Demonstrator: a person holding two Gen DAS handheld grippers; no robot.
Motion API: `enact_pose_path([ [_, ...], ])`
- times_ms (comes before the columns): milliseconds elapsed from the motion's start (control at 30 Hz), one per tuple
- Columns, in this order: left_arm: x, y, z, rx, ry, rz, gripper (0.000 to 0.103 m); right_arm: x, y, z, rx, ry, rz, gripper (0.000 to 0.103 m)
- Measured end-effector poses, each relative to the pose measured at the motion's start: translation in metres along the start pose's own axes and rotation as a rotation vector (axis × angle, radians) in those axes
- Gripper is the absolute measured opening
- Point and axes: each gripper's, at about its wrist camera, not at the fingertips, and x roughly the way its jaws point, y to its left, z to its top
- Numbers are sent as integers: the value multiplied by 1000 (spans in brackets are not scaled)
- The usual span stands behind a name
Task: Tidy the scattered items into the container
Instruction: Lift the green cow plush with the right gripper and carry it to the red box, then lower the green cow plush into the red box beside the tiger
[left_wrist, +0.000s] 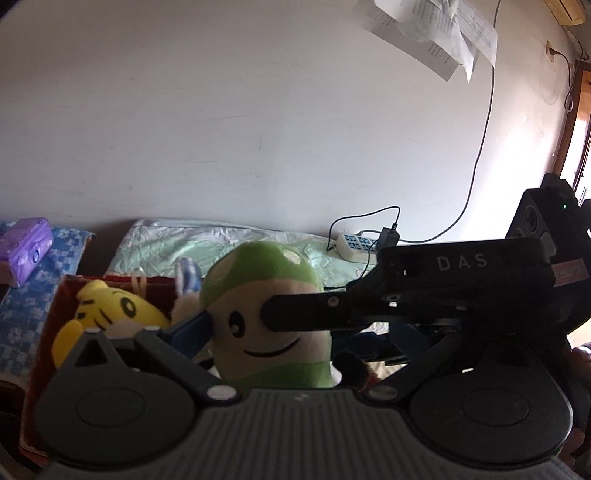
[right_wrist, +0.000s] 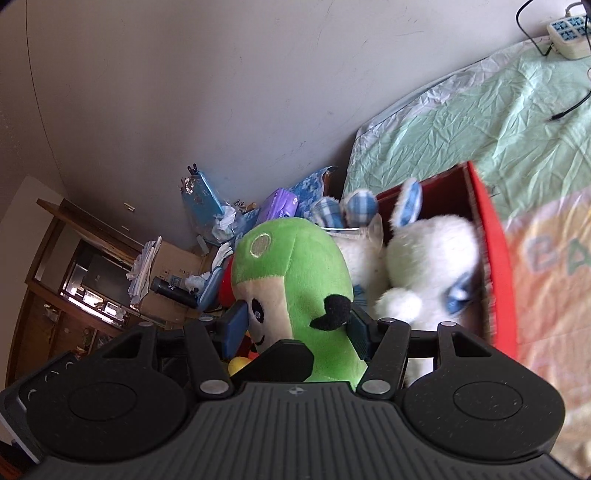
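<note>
A green mushroom plush (left_wrist: 258, 302) with a smiling face hangs over the red box (left_wrist: 48, 325). In the right wrist view, my right gripper (right_wrist: 297, 328) is shut on the green plush (right_wrist: 303, 273), one blue pad on each side. The right gripper's black body (left_wrist: 461, 288) comes in from the right in the left wrist view, and its finger crosses the plush's face. My left gripper (left_wrist: 291, 332) stands wide open; its left pad (left_wrist: 192, 326) touches the plush and its right finger is hidden. The red box (right_wrist: 495, 240) holds a yellow plush (left_wrist: 110, 306) and a white rabbit plush (right_wrist: 424, 258).
The box stands on a bed with a green sheet (left_wrist: 221, 236). A white power strip (left_wrist: 354, 245) with cables lies at the wall. A purple tissue pack (left_wrist: 26, 251) sits on a blue cloth to the left. A cluttered wooden cabinet (right_wrist: 92, 277) stands beyond the box.
</note>
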Motion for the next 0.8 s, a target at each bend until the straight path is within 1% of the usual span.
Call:
enact_pose_path([
  [133, -5, 22, -3, 6, 12, 8, 101, 16, 7, -7, 12, -4, -3, 60],
  [300, -9, 37, -4, 18, 19, 1, 101, 25, 15, -12, 17, -14, -12, 60],
  [600, -14, 53, -5, 20, 26, -32, 101, 33, 29, -20, -13, -29, -62, 60],
  [800, -17, 62, -11, 15, 39, -19, 101, 48, 36, -27, -22, -2, -75, 60],
])
